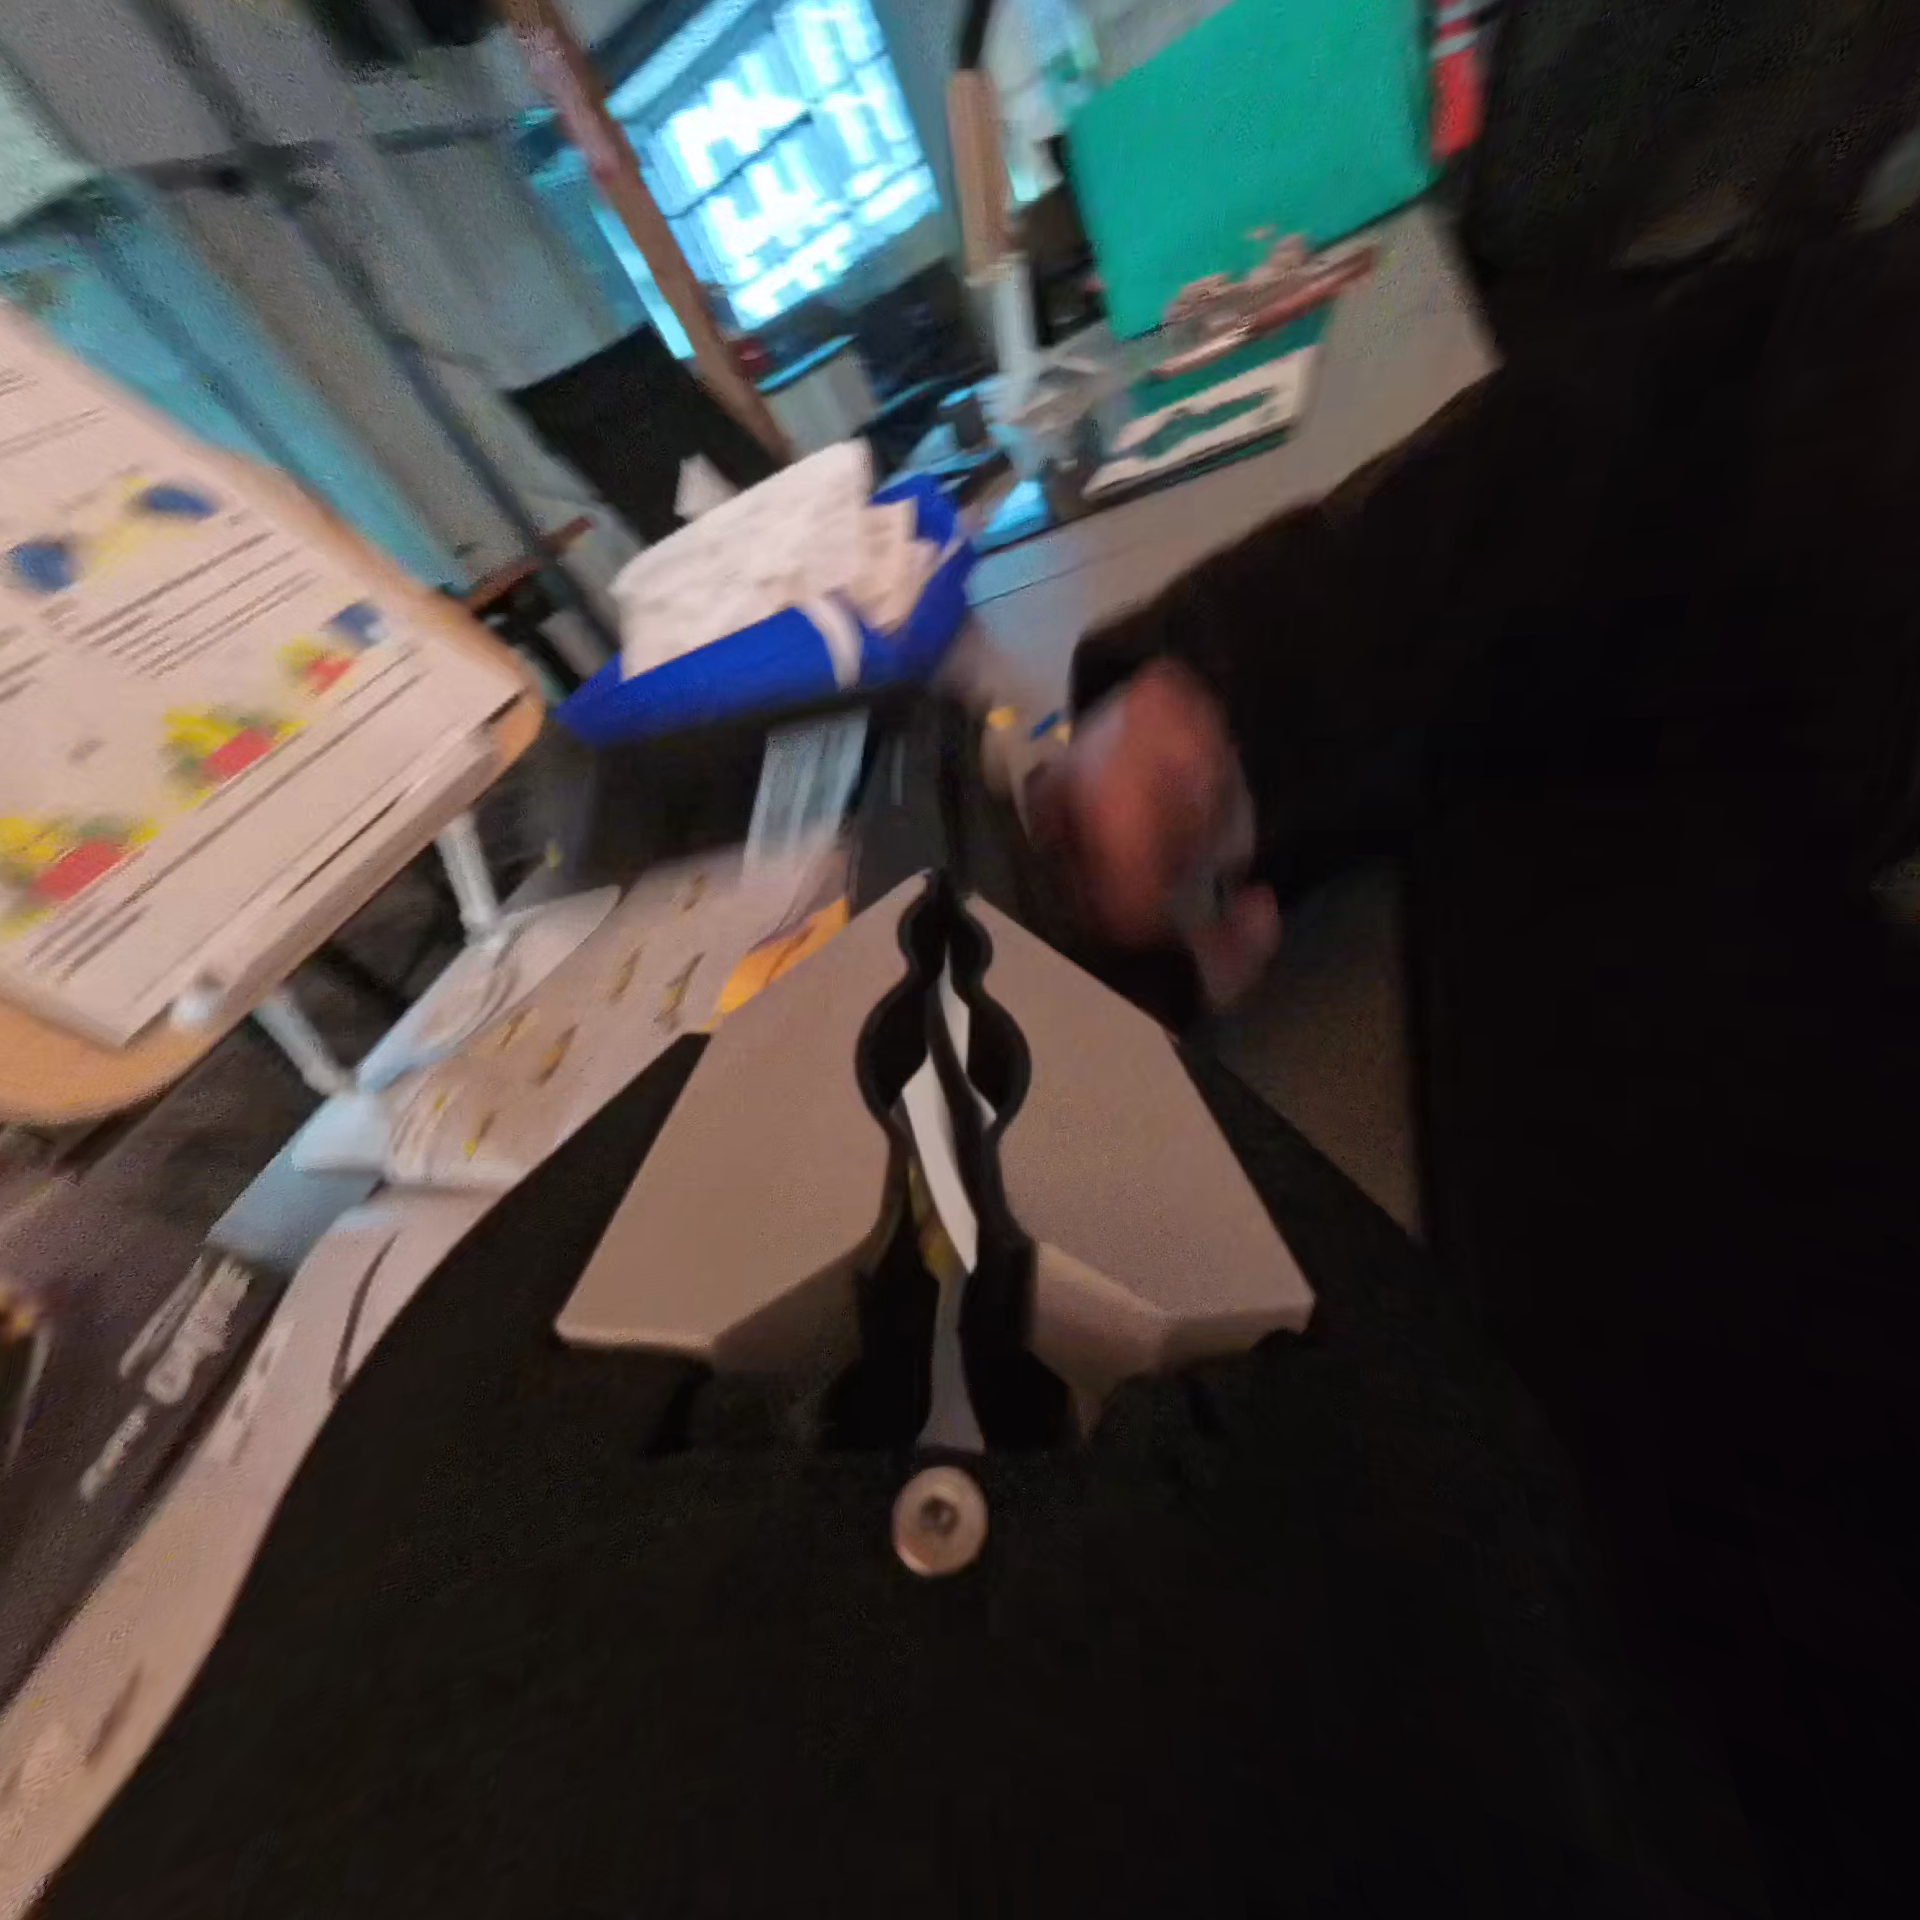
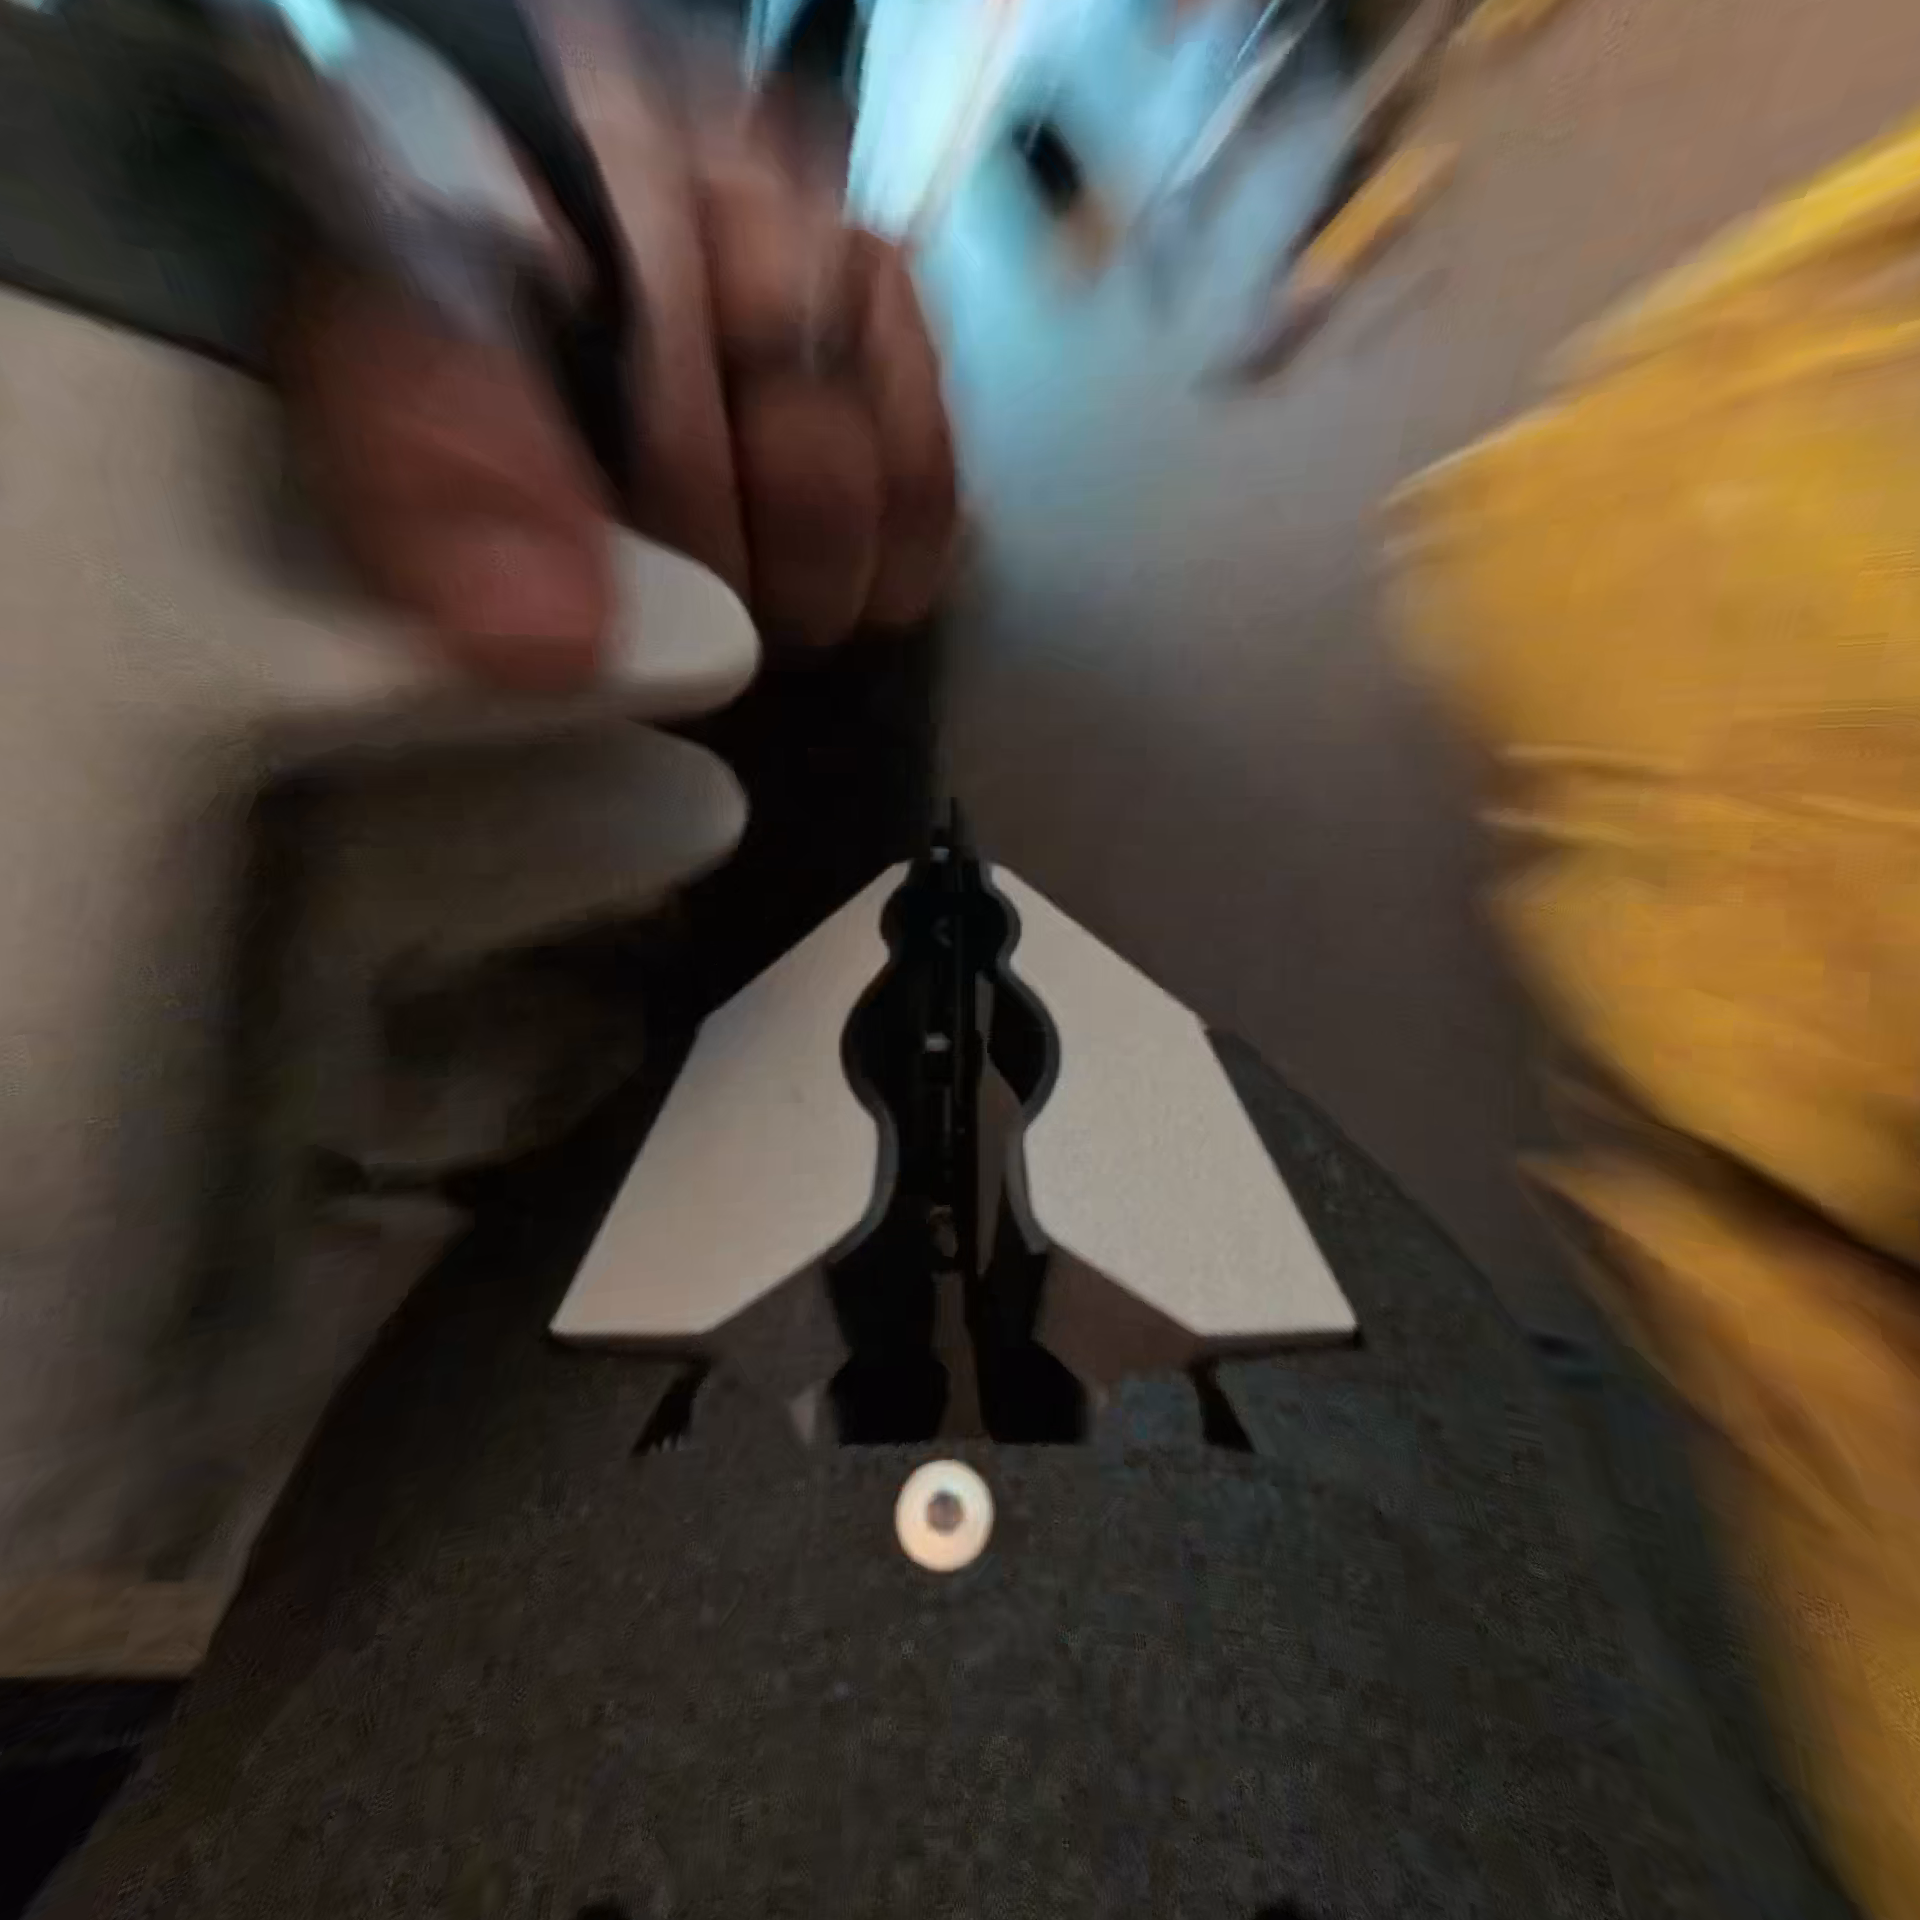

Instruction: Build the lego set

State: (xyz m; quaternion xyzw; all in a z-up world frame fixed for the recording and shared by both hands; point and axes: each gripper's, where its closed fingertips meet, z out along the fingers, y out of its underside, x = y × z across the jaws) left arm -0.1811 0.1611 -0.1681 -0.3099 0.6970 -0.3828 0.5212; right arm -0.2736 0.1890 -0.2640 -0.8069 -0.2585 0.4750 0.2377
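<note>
Both views are smeared with motion blur. The left gripper [image 1: 943, 904] has its jaws pressed together, with nothing visibly held; the right gripper [image 2: 951, 842] is likewise closed and empty. Beyond them, a hand [image 1: 1143, 810] and an instruction booklet [image 1: 208, 686] show, with small yellow pieces [image 1: 613, 997] on pale sheets. Lego bricks are likely light, rigid and slick, best pinched across flat sides

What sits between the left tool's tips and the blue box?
Left wrist view: a blurry white striped piece lies between the left tool and blue box.
</note>
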